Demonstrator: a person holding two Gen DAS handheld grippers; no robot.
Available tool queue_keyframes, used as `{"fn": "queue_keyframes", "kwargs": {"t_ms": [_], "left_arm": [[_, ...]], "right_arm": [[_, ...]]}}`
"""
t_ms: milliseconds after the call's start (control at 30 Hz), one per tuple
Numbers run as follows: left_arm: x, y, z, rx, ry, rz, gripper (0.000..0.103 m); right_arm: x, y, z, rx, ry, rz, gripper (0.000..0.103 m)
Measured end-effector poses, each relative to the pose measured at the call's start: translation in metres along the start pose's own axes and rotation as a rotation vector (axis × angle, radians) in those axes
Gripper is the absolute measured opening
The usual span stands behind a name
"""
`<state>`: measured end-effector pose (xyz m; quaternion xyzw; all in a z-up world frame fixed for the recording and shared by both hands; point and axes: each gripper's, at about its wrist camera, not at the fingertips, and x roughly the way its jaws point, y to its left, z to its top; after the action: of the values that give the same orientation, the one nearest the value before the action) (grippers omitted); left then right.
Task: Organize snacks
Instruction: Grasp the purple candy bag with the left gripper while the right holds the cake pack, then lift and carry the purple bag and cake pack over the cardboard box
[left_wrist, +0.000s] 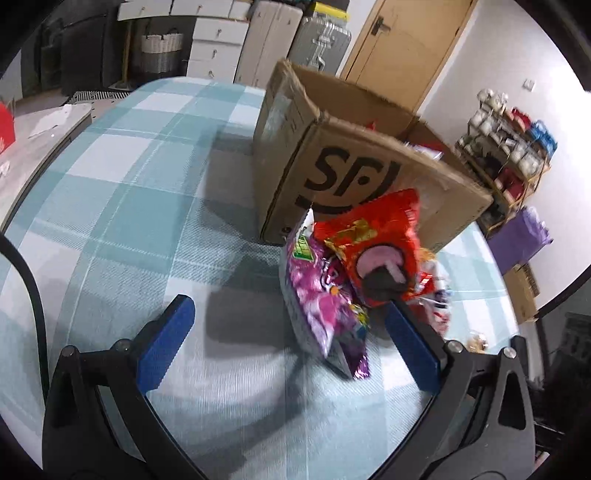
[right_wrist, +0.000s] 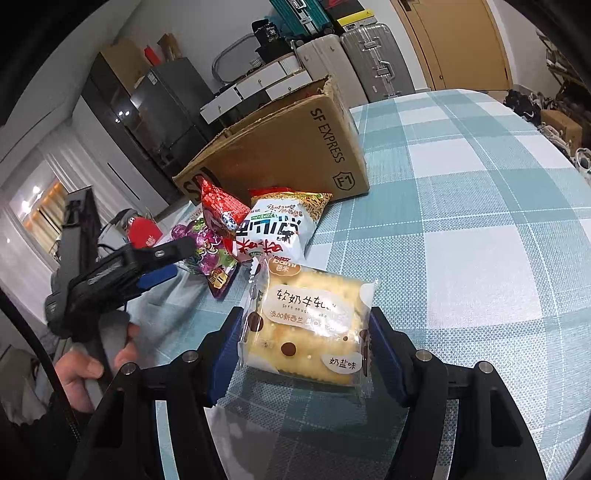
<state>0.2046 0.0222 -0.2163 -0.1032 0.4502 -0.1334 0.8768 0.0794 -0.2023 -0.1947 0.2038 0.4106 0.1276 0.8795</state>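
You have one cardboard box (right_wrist: 295, 147), four snack packets — one cracker pack (right_wrist: 310, 325), one noodle bag (right_wrist: 280, 225), one red bag (left_wrist: 376, 243), one purple bag (left_wrist: 321, 306) — and two grippers, left (left_wrist: 288, 332) and right (right_wrist: 306, 354).

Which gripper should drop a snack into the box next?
Right. The right gripper is shut on the cracker packet, ready for the cardboard box. The left gripper is open and empty beside the snack pile.

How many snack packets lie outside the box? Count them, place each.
4. Cracker packet held in the right gripper; white noodle packet, red packet and purple packet piled before the cardboard box. Others may hide beneath them.
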Motion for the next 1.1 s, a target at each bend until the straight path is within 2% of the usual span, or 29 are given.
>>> {"fn": "queue_keyframes", "kwargs": {"t_ms": [67,200,233,300,333,400,433,500,767,1000,1100], "left_arm": [[0.009,0.0,0.004,0.001,0.03,-0.005,0.102],[0.014,0.002,0.008,-0.019,0.025,-0.023,0.102],[0.014,0.003,0.008,-0.022,0.02,-0.028,0.099],[0.014,0.007,0.009,-0.028,0.008,-0.025,0.088],[0.012,0.008,0.009,-0.027,0.006,-0.03,0.079],[0.013,0.012,0.009,-0.025,0.02,-0.089,0.055],[0.014,0.012,0.009,-0.01,0.035,-0.087,0.041],[0.012,0.012,0.008,0.026,0.037,-0.092,0.026],[-0.007,0.026,0.001,0.041,0.04,-0.089,0.023],[-0.038,0.044,-0.008,0.023,0.018,0.001,0.023],[-0.055,0.05,-0.011,0.015,-0.005,0.011,0.023]], "right_arm": [[-0.001,-0.001,0.0,0.004,-0.004,0.006,0.066],[-0.005,-0.001,-0.001,0.009,-0.022,0.017,0.066],[-0.005,-0.002,-0.001,0.013,-0.02,0.02,0.066],[-0.004,-0.003,-0.001,0.02,-0.016,0.021,0.066],[-0.004,-0.003,0.0,0.02,-0.015,0.023,0.066],[-0.004,-0.003,-0.001,0.02,-0.018,0.024,0.066],[-0.004,-0.004,-0.001,0.02,-0.017,0.025,0.066],[-0.004,-0.004,0.0,0.021,-0.017,0.024,0.066],[-0.004,-0.004,0.0,0.026,-0.013,0.014,0.066],[-0.006,-0.002,0.0,0.01,-0.026,0.01,0.066],[-0.009,0.002,-0.001,-0.01,-0.04,0.003,0.066]]}}
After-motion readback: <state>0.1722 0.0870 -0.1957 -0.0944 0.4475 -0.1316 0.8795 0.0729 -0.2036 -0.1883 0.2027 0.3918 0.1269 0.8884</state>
